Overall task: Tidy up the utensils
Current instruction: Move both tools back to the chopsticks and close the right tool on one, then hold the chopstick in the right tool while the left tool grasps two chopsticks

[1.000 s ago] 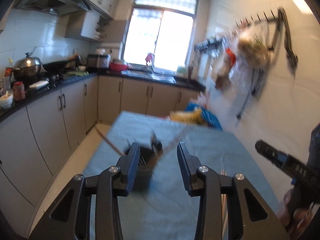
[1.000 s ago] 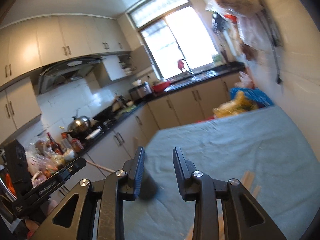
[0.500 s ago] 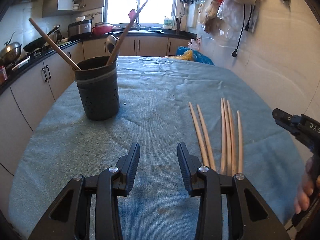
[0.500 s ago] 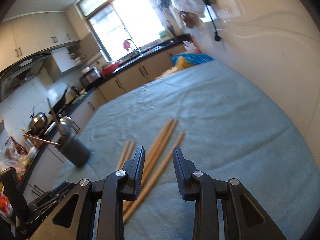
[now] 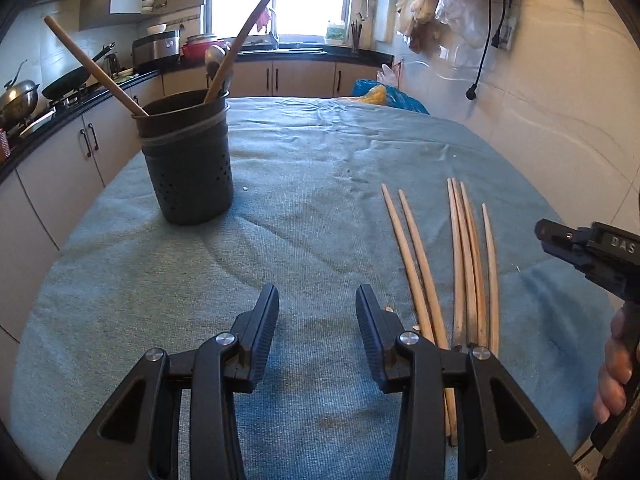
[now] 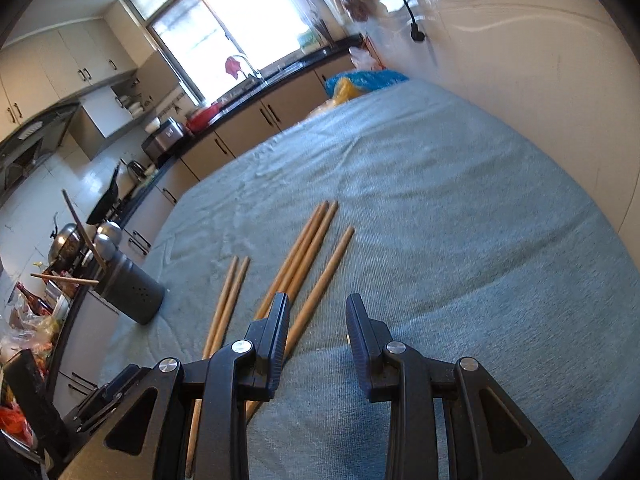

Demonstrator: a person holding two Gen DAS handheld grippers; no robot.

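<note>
Several long wooden chopsticks [image 5: 460, 248] [image 6: 304, 256] lie side by side on the blue-green cloth of the table [image 5: 320, 184]. A dark perforated utensil holder [image 5: 186, 160] [image 6: 130, 286] stands at the left, with a wooden stick, a curved wooden handle and a metal ladle in it. My left gripper [image 5: 317, 308] hovers open over bare cloth, just left of the chopsticks' near ends. Nothing is between the jaws of my right gripper [image 6: 316, 316], which is open; its left finger overlaps the chopsticks in the picture. In the left wrist view the right gripper [image 5: 584, 248] shows at the right edge, held by a hand.
A white tiled wall [image 5: 560, 92] runs along the table's right side, with bags and a cord hanging on it. A blue and yellow bag [image 5: 380, 94] lies at the table's far end. Kitchen counters with pots [image 5: 20, 96] line the left and back.
Both grippers have come down and tilted toward the table; a second ago they faced the room, now the cloth, holder and chopsticks fill the views. Jaw gaps look unchanged.
</note>
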